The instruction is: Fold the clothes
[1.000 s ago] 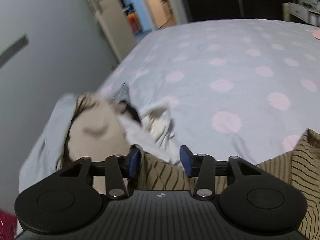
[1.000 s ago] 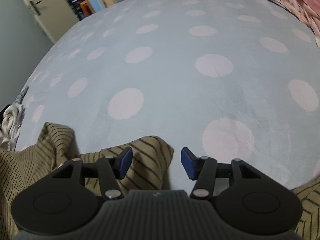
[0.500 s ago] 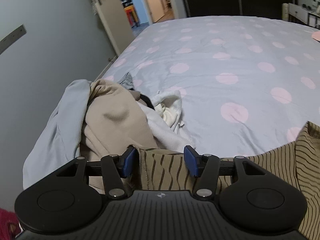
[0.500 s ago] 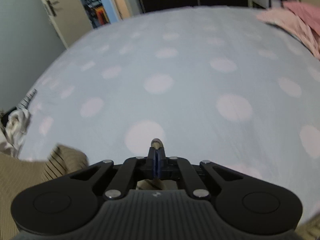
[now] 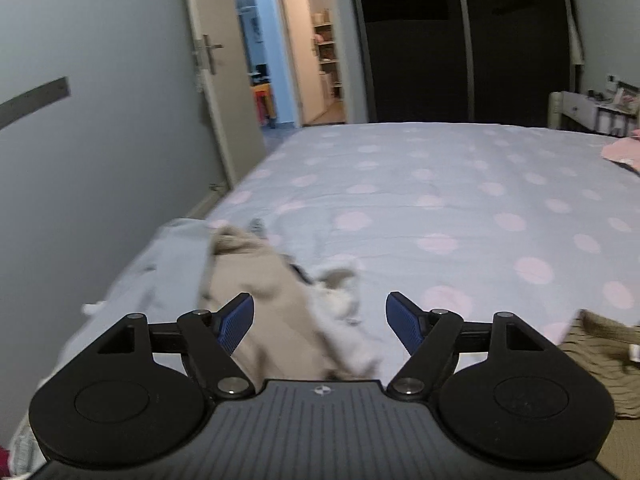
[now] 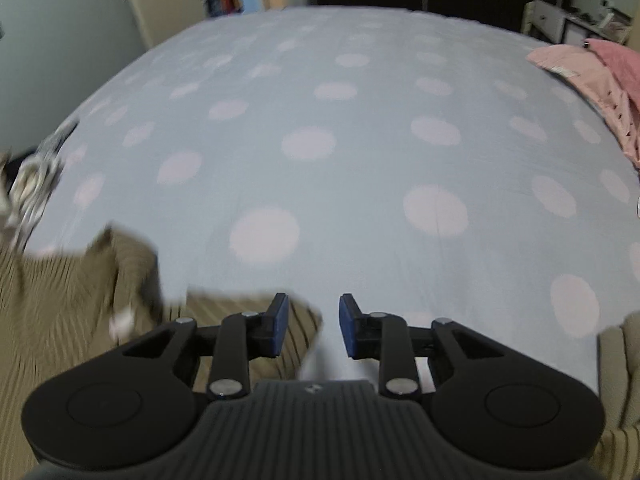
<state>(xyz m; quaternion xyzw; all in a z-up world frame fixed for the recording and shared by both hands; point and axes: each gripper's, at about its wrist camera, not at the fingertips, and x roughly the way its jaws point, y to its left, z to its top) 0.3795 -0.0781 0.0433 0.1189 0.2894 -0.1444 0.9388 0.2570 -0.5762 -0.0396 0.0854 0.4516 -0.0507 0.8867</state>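
On the dotted bed (image 6: 360, 128): olive striped garment (image 6: 60, 300) being released by both grippers.
Left gripper (image 5: 320, 322) is hanging over the heap of unfolded clothes (image 5: 256, 280) at the bed's left edge, jaws opening wide with nothing gripped between them. Right gripper (image 6: 313, 326) is opening its jaws partway, nothing pinched; the striped garment's edge is lying just below its left pad, loose on the bedsheet. Step in hand, by judgement: letting go after laying the garment out. Next move is calling for fresh grips on an edge to start a fold.
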